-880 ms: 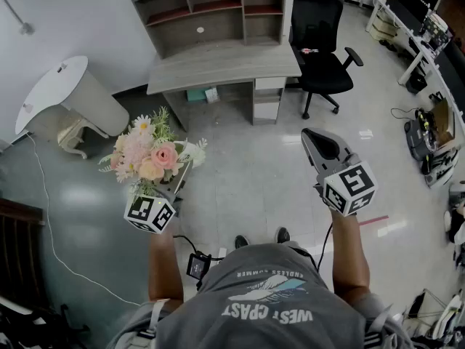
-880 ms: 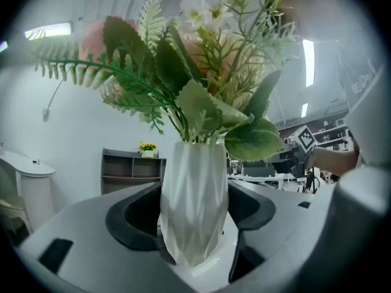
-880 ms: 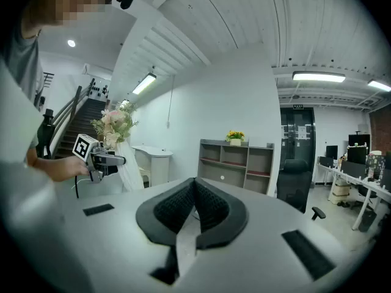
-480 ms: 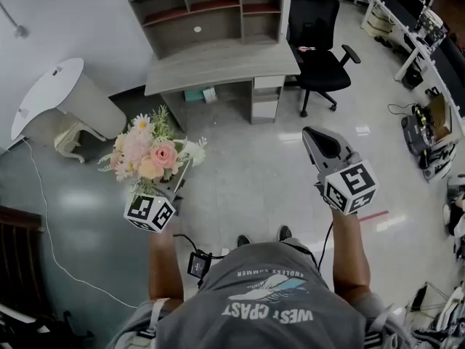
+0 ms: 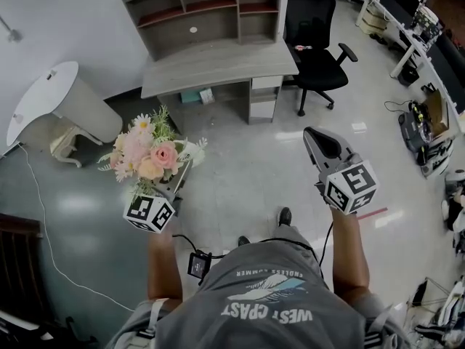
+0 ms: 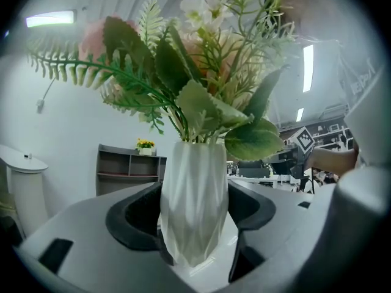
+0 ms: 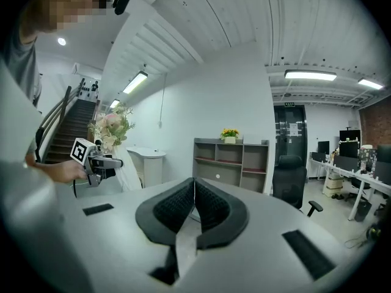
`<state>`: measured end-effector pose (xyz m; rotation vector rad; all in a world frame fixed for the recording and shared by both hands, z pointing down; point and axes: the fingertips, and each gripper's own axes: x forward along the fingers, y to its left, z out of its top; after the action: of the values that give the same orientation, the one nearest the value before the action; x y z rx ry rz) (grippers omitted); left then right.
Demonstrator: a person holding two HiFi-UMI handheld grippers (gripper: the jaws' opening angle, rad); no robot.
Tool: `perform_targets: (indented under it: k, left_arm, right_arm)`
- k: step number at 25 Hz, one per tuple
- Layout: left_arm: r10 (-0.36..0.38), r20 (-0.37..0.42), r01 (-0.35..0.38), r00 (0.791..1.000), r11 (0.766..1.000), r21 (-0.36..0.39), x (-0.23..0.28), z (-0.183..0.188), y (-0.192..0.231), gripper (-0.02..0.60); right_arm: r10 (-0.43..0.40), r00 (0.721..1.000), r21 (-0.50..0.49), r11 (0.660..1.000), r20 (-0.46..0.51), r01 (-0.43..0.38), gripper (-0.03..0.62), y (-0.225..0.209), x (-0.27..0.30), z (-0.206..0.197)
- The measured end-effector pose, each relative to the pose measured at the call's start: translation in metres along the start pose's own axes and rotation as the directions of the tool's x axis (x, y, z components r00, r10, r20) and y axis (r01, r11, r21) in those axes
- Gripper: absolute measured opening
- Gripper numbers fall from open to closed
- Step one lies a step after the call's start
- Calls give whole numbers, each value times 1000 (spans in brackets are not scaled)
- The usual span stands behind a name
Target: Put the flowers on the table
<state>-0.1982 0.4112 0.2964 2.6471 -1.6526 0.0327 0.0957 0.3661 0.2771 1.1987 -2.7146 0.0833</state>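
1. Left gripper (image 6: 194, 231) spread wide, pads clamped on the white faceted vase (image 6: 192, 188), upright between them; flowers (image 5: 149, 151) just above the jaws.
2. Right gripper (image 7: 194, 209) closed, empty, well to the right of the bouquet.
3. Grey tabletop (image 5: 218, 64) well ahead of both grippers, open floor (image 5: 240, 166) between; black chair (image 5: 312, 42) beside its right end.
4. Pink and peach roses, a white daisy, fern fronds, broad green leaves.

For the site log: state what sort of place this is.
Most likely an open-plan office or lab workspace. There is a grey desk with shelves, a black swivel chair, and work desks with monitors along one side of a polished floor.
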Motion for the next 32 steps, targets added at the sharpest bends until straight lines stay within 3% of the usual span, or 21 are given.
perform_targets:
  k: [12,18,32]
  left_arm:
    - [120,-34,-120,992,993,12,32,6,25,342]
    - [184,-62,-184,981,983,-2,88,1,32,342]
    - [281,-64,-281,958,960,16,119,10,29,342]
  right_arm:
    - [76,997,29,997,5,-76,28,-57,61,5]
    - [138,990,35,990,-17,-138,28,-117,108,2]
    - [230,973,26,973,-11,-230,28,-159,147,5]
